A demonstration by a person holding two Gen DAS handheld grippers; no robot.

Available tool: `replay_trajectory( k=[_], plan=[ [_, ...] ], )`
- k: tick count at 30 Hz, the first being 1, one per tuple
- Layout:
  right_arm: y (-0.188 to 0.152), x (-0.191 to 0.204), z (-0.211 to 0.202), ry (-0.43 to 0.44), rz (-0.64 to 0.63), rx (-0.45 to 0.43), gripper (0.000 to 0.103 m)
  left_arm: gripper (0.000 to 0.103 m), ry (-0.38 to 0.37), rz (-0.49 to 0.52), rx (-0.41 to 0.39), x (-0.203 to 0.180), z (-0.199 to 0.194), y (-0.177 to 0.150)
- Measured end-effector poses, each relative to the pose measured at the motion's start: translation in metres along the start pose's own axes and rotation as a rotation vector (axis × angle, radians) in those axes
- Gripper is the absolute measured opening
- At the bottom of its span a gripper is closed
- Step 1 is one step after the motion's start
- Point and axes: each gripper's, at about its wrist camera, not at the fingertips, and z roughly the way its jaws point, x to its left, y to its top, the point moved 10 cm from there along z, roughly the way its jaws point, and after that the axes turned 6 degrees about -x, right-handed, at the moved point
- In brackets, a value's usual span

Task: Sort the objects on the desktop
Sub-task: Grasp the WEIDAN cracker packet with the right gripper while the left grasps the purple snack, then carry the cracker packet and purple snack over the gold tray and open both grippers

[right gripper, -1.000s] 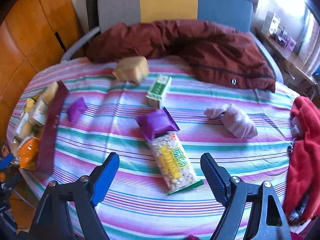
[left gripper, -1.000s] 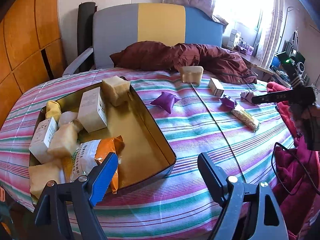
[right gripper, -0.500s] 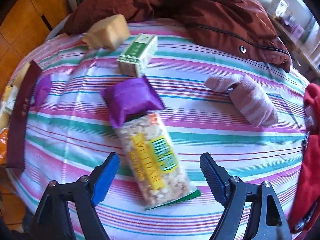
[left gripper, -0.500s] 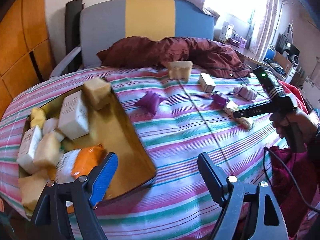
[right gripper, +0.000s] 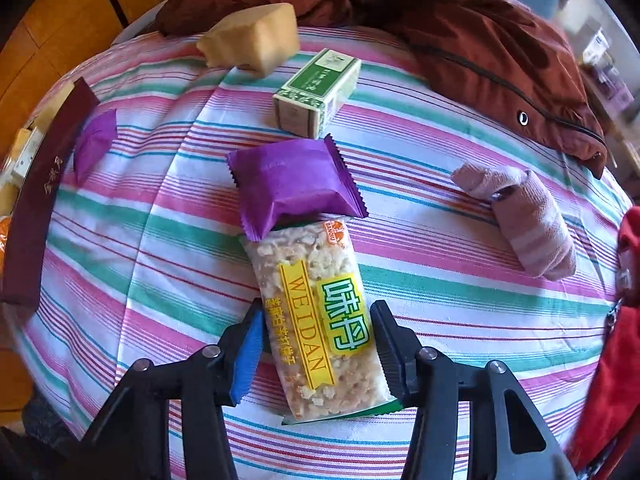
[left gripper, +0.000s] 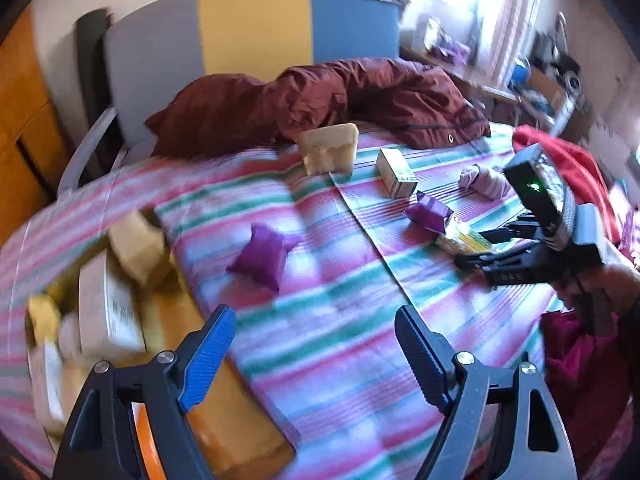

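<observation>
Leftmost, your tray (left gripper: 248,436) sits at the near left edge of the striped bed (left gripper: 340,320), its gold floor partly bare. Inside it, blurred, lie a white carton (left gripper: 106,312), a tan wrapped block (left gripper: 138,248) leaning at its far end, a yellow packet (left gripper: 42,316) and several pale packets you can't tell apart. Your left gripper (left gripper: 314,344) hangs over the tray's right rim with its jaws wide and nothing between them.

Just beyond the tray rests a purple pouch (left gripper: 262,258). Farther back a tan block (right gripper: 256,38) lies near the maroon jacket (right gripper: 440,12), with a green-and-white box (right gripper: 320,90) to its right.

In the middle, a second purple pouch (right gripper: 296,182) overlaps the far end of the cereal bar (right gripper: 316,316), which lies flat on the bed. Your right gripper (right gripper: 316,350) has just been closing; its jaws now stand narrow with the bar's near half between them, both pads at its long edges, though a firm pinch isn't clear.

To the right lies a rolled pink sock (right gripper: 520,216), and past it a red garment (right gripper: 624,320) at the edge.
</observation>
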Motion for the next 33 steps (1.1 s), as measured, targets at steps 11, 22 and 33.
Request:
replay_trajectory(
  k=[11,22,33],
  plan=[
    [-0.002,0.004,-0.003,0.000,0.000,0.009,0.053,0.083,0.091,0.202,0.150,0.028,0.081,0.014],
    [-0.002,0.009,-0.006,-0.003,0.003,0.012,0.054,0.082,0.128,0.226,0.203,0.044,0.117,0.011],
    [-0.003,0.013,-0.011,-0.009,0.019,0.016,0.060,0.042,0.082,0.174,0.235,0.045,0.133,0.007]
  ],
)
